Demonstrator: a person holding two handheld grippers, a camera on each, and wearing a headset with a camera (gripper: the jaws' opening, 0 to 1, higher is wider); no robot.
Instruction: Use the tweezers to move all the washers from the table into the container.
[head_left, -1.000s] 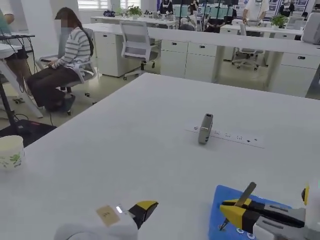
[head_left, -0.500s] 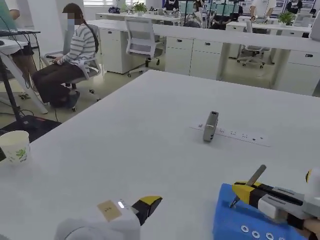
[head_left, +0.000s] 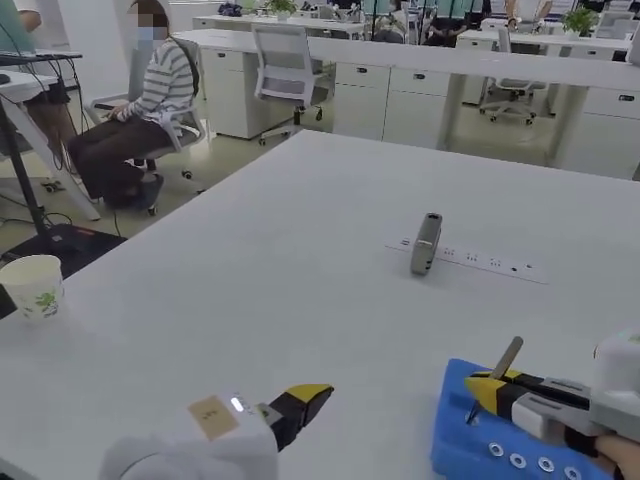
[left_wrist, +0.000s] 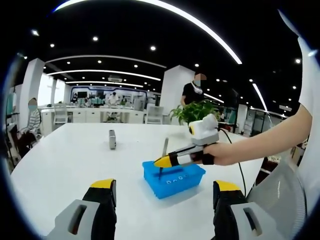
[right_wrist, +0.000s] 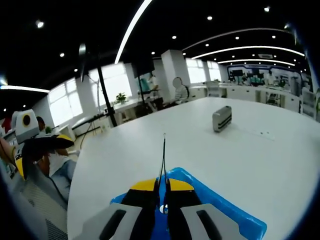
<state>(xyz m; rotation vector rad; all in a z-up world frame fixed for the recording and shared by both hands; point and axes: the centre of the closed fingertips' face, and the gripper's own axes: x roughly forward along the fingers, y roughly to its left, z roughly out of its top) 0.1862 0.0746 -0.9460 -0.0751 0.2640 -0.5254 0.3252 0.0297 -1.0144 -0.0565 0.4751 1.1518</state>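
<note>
- Since a second ago, our right claw (head_left: 484, 386) has shifted slightly over the container (head_left: 456, 440), and its tip is now a little further in from the left edge. Our head has moved too, so much of the change is the camera's.
- We see the right claw's jaws pressed together on the tweezers (head_left: 507, 358), which stick up above the yellow tips and angle down below them.
- Their point hangs over the left part of the container, inside its outline. We cannot tell whether it touches the floor of the container or carries a washer.
- Our left claw (left_wrist: 164, 185) has its jaws wide apart and holds nothing. It is low over the table (head_left: 300, 250), well to the left of the container.
- Washers (head_left: 517, 460) lie in a row inside the container along its near side, just below the right claw.
- Beyond the container, a grey box (head_left: 426, 243) stands at the left end of a flat white power strip (head_left: 490, 265) near the table's middle.
- At the table's left edge we see a paper cup (head_left: 34, 287), well apart from everything else.
- Past the table, a person in a striped top (head_left: 150, 95) sits on an office chair (head_left: 178, 135), and white desks (head_left: 420, 90) run across the back of the room.
</note>
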